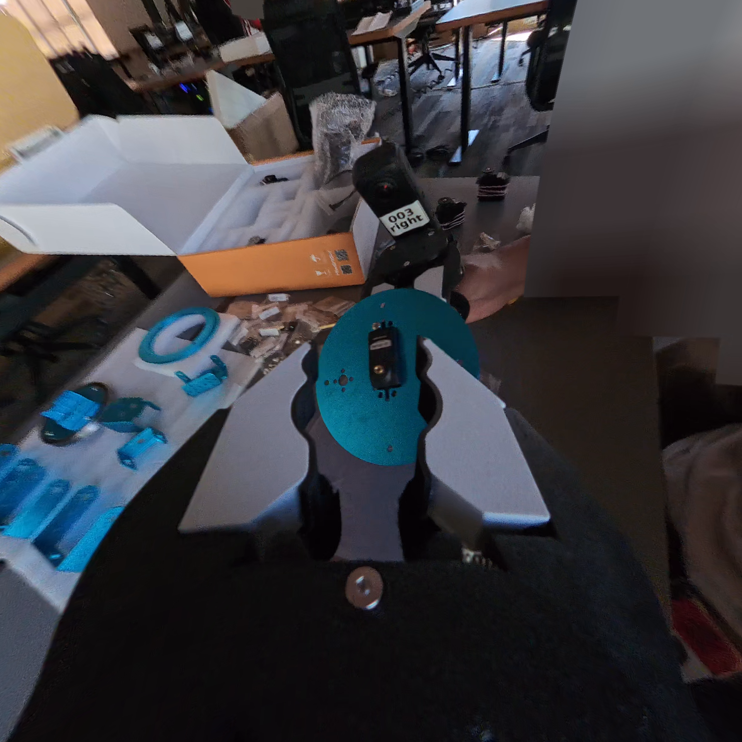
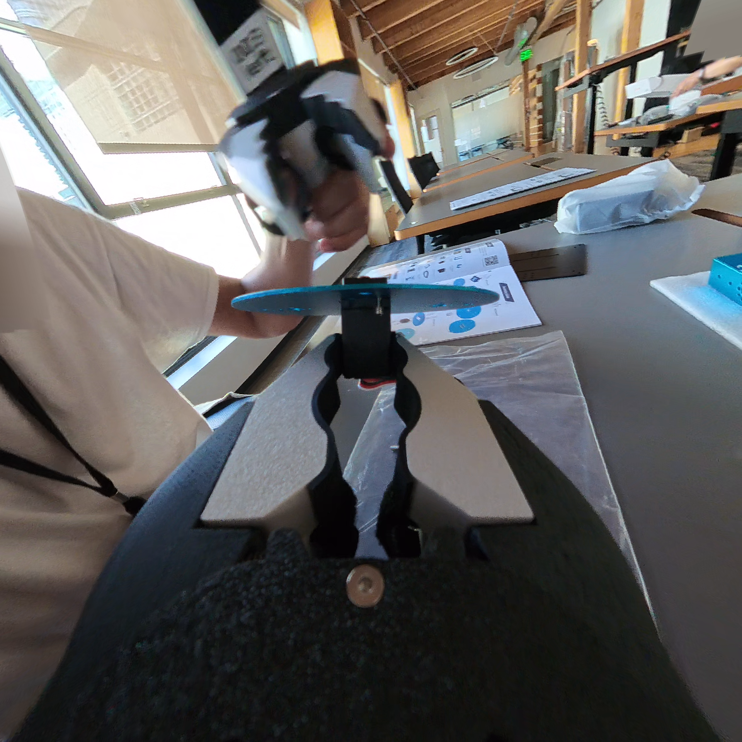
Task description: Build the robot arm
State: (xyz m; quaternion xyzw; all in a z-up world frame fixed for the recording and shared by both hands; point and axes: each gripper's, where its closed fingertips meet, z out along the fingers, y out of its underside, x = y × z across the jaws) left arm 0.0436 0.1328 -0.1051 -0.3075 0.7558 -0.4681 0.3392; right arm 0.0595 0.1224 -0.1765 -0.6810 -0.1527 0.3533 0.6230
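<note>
My right gripper (image 2: 365,345) is shut on a black servo (image 2: 364,321) that sits through a slot in a round teal plate (image 2: 433,299). It holds the plate level above the grey table (image 2: 642,361). My left gripper (image 1: 365,345) is open and empty. It hovers above the plate (image 1: 361,421) and looks down on it and on the servo's top (image 1: 383,357). The right gripper (image 1: 413,277) shows behind the plate in the left wrist view. The left gripper (image 2: 297,160) shows blurred above the plate in the right wrist view.
An open orange and white box (image 1: 273,265), a teal ring (image 1: 180,333) and several blue brackets (image 1: 200,377) lie to the left. A booklet (image 2: 461,281), a clear plastic bag (image 2: 514,381) and a blue block on foam (image 2: 726,277) lie on the table. A person's arm is at the left. The gap from one gripper's tips to the other's is roughly 8 cm. Left tips and right tips are each some 35 cm from the blue block on foam (image 2: 726,277). Look for it in the left wrist view (image 1: 76,556) too.
</note>
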